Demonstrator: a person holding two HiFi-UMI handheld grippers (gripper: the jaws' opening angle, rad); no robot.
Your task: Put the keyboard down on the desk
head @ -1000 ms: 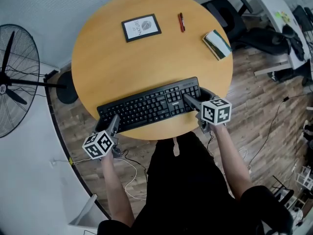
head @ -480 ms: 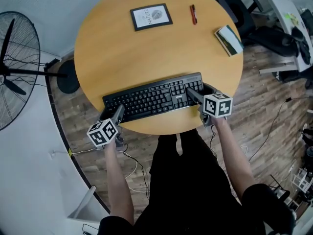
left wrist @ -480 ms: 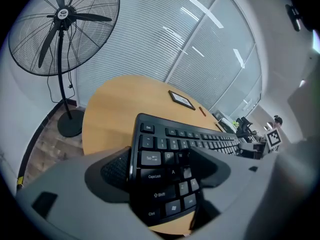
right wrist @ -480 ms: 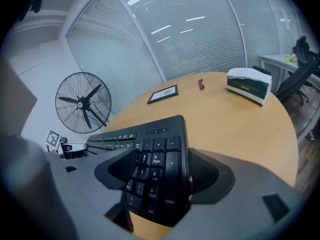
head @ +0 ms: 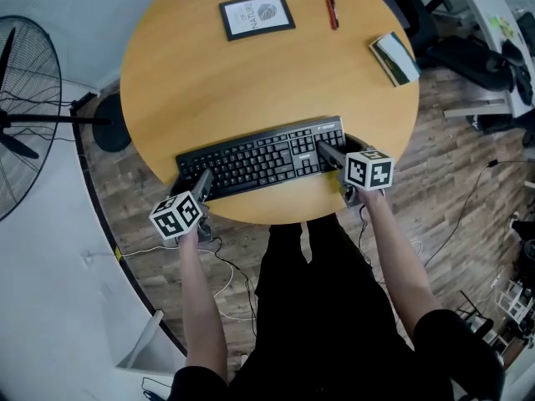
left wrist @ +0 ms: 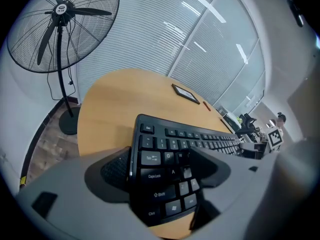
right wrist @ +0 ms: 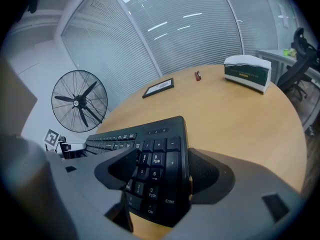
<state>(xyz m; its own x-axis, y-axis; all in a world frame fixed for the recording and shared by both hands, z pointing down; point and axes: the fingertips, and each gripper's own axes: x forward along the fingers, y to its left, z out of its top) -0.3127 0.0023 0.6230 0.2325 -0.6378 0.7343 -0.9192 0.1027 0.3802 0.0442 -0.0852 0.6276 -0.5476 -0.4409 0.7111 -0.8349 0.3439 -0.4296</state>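
Note:
A black keyboard [head: 259, 159] lies across the near part of the round wooden desk [head: 251, 82], slanted with its right end farther from me. My left gripper [head: 203, 184] is shut on its left end, jaws clamped across the Ctrl and Shift corner [left wrist: 167, 176]. My right gripper [head: 326, 151] is shut on the number-pad end [right wrist: 155, 171]. In the left gripper view the keyboard [left wrist: 165, 149] sits low over the wood; I cannot tell whether it touches the desk.
At the desk's far side are a framed picture [head: 257, 15], a red pen [head: 333, 12] and a white-and-green box [head: 394, 57]. A standing fan [head: 21, 124] is on the left, office chairs [head: 418, 11] on the right, cables [head: 226, 278] on the floor.
The head view has shifted a little. The keyboard stays near the desk's front edge, with both grippers still clamped on its ends.

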